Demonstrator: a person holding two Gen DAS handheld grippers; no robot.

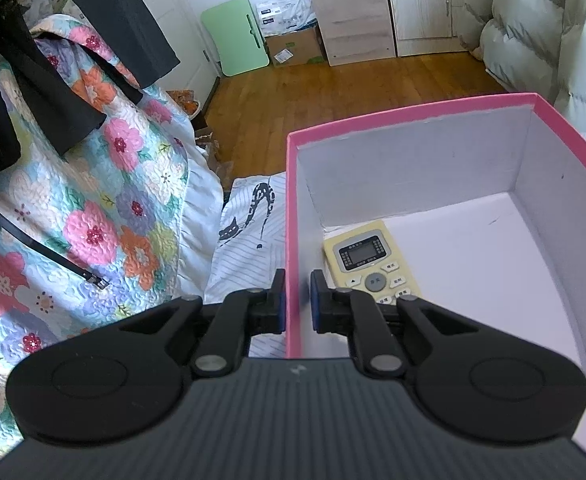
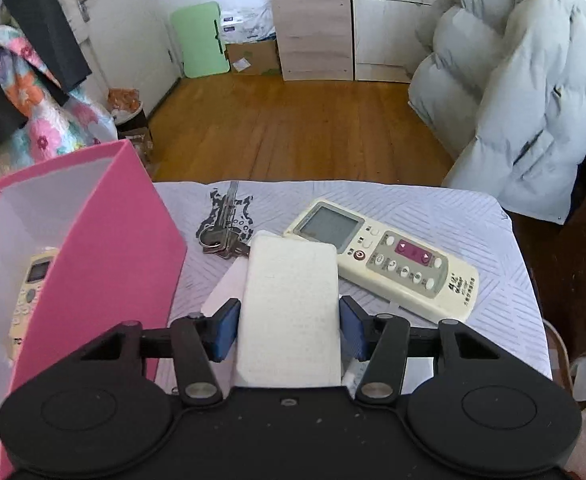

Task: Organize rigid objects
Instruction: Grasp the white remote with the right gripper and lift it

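A pink box [image 1: 413, 114] with a white inside holds a yellowish remote [image 1: 371, 266]; the box [image 2: 105, 248] and that remote [image 2: 33, 280] also show at the left of the right wrist view. My left gripper [image 1: 297, 304] is shut on the box's left wall, one finger inside and one outside. My right gripper [image 2: 289, 328] is shut on a white flat block [image 2: 291, 312], held just above the table. A cream remote [image 2: 385, 264] and a bunch of keys [image 2: 223, 240] lie on the table beyond it.
The table [image 2: 473, 220] has a white patterned cloth. White paper [image 2: 227, 288] lies under the block. A floral quilt [image 1: 93, 200] hangs left of the box. A grey puffer coat [image 2: 513, 80] hangs at the right. Wooden floor and cabinets lie beyond.
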